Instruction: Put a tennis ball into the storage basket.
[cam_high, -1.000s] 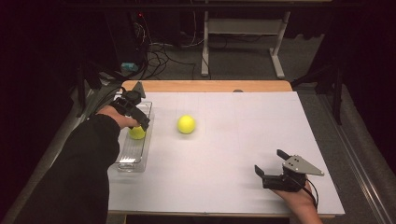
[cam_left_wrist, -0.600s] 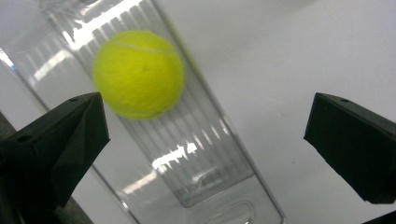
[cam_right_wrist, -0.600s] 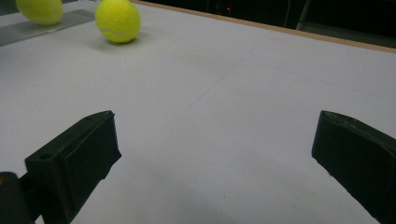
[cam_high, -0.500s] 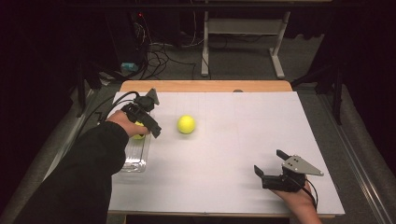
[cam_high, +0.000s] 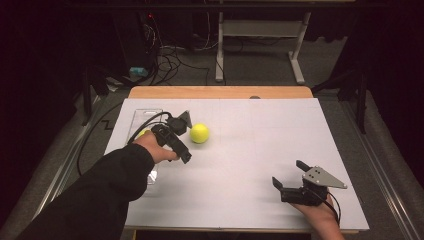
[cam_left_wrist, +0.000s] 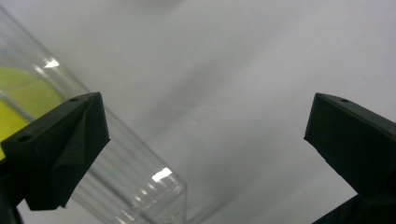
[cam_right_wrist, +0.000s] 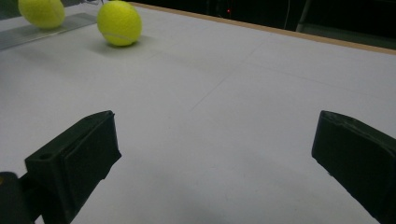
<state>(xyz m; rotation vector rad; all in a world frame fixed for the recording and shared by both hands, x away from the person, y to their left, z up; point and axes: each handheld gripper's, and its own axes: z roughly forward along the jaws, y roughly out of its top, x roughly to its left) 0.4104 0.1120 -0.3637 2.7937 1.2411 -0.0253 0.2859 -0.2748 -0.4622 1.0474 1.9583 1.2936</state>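
the left tongs (cam_high: 184, 137) have moved right since the earlier frames, away from the clear tray (cam_high: 146, 114) at left centre of the high view, and now hang beside the loose tennis ball (cam_high: 199, 133) on the white desk (cam_high: 260, 150); their jaws stand wide and empty; a 2nd ball (cam_high: 143, 132) lies in the tray, half hidden behind the hand; the loose ball has stayed put; the right tongs (cam_high: 290, 176), lower right of the frame, are unmoved, jaws wide, holding nothing, well apart from both balls.
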